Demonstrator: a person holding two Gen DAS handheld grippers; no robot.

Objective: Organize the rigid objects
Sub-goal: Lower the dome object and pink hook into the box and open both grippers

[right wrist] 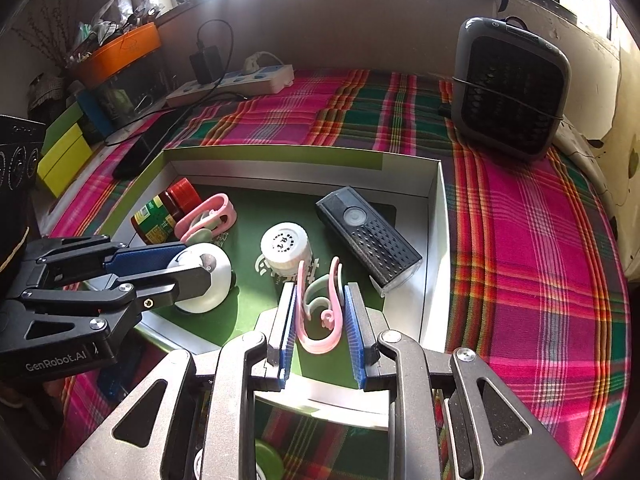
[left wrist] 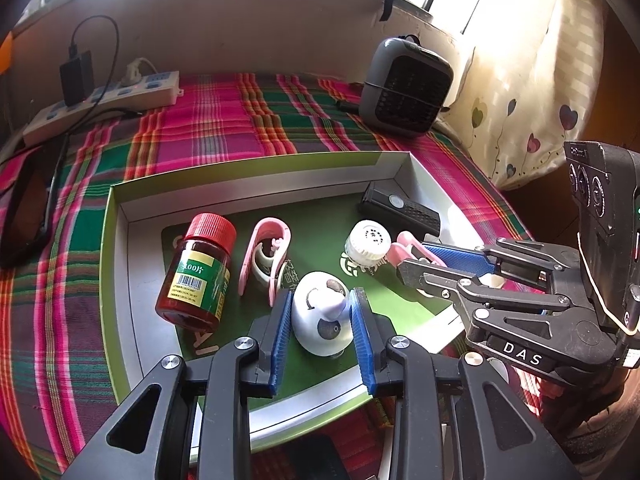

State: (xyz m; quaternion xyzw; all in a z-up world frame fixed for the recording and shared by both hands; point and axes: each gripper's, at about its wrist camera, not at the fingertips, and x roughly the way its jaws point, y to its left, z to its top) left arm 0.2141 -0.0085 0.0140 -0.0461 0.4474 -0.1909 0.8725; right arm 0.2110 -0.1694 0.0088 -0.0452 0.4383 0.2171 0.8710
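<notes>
Item: shallow box lid (left wrist: 120, 216), white walls, green rim, green printed floor, lying on a plaid cloth (left wrist: 224, 128) in pink, green and red. Contents, by clock positions in the left wrist view: a brown pill bottle (left wrist: 196, 276) with red cap and green label, lying tilted at 9 o'clock; a pink clip (left wrist: 264, 264) just beside it toward the centre; a small white jar (left wrist: 366, 246) with a ribbed printed lid at 2 o'clock; a black rectangular light (left wrist: 400, 208) with a round button and perforated face, against the far right wall at 1 o'clock. Near the lid's front edge, at 6 o'clock, a white egg-shaped toy (left wrist: 320, 316) with grey patches sits between the blue pads of the left gripper (left wrist: 320, 324); the jaws stand narrowly apart, and both pads lie along the toy's sides (whether they press on it cannot be told). In the right wrist view the right gripper (right wrist: 320, 316) is closed on a second pink clip (right wrist: 320, 312), held upright on its edge over the lid's near right part, at 6 o'clock from the white jar, one pad flat on each outer face. Outside the lid: a grey fan (left wrist: 404, 84) at 1 o'clock, a white power strip (left wrist: 104, 98) with a black charger (left wrist: 75, 76) plugged in at 10 o'clock, a dark phone (right wrist: 140, 152) beside the lid's far left corner, a patterned curtain (left wrist: 540, 80) at 2 o'clock.
</notes>
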